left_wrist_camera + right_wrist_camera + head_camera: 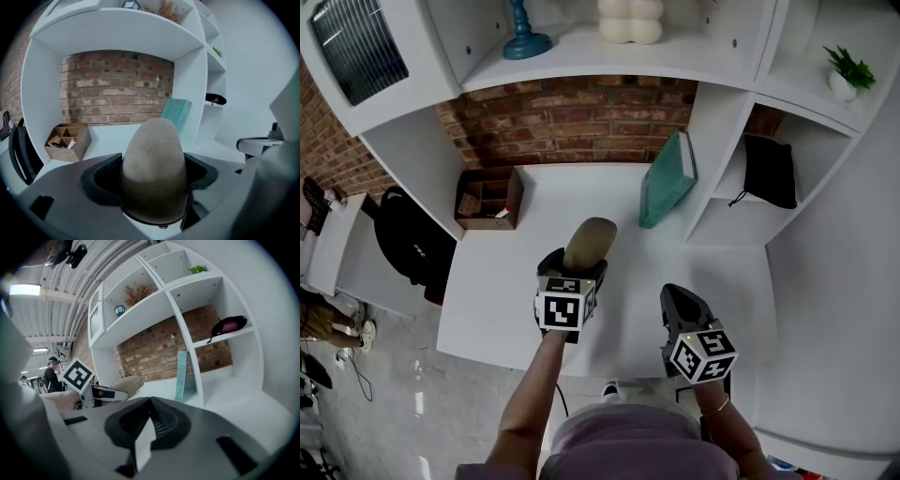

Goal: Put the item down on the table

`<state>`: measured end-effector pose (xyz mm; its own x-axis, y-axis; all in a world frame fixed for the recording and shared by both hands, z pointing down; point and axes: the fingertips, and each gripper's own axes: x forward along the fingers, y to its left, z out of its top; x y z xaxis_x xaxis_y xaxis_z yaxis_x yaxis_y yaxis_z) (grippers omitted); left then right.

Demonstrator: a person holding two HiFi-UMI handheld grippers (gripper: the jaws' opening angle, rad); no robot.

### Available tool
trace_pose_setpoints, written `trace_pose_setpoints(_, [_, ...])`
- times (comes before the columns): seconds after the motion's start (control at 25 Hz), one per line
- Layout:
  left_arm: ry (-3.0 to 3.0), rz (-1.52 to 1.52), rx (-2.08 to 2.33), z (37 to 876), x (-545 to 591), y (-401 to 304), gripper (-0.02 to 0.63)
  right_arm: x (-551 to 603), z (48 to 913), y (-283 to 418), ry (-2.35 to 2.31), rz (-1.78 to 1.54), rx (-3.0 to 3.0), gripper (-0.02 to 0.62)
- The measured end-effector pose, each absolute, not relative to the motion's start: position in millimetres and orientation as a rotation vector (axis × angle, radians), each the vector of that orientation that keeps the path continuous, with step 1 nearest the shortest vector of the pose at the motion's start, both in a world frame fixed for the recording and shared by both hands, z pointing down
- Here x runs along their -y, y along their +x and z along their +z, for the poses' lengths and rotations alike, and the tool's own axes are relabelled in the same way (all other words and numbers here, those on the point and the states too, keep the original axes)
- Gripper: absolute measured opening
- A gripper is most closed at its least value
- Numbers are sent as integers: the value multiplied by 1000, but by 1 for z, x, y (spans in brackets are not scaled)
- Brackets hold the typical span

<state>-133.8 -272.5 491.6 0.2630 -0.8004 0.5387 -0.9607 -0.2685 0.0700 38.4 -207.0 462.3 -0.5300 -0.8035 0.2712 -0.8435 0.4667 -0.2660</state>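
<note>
A brown, egg-shaped potato point(589, 242) is held between the jaws of my left gripper point(578, 265), which is shut on it above the middle of the white table point(497, 309). In the left gripper view the potato point(153, 164) fills the gap between the jaws and points toward the brick back wall. Whether it touches the table is hidden. My right gripper point(679, 302) hovers near the table's front right, shut with nothing in it. From the right gripper view point(148, 426) the potato point(127, 384) shows off to the left.
A wooden organiser box point(489, 199) sits at the back left of the table. A teal book point(667, 180) leans against the white shelf wall at the back right. A black bag point(769, 171) lies in a side shelf. A black chair point(408, 239) stands left of the table.
</note>
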Motion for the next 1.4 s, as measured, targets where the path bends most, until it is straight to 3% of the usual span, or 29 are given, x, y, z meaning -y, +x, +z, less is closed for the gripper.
trace_pose_setpoints(1.4, [2065,910,1547,603,402,-95,390,254,488,82,1507,636,2522,2])
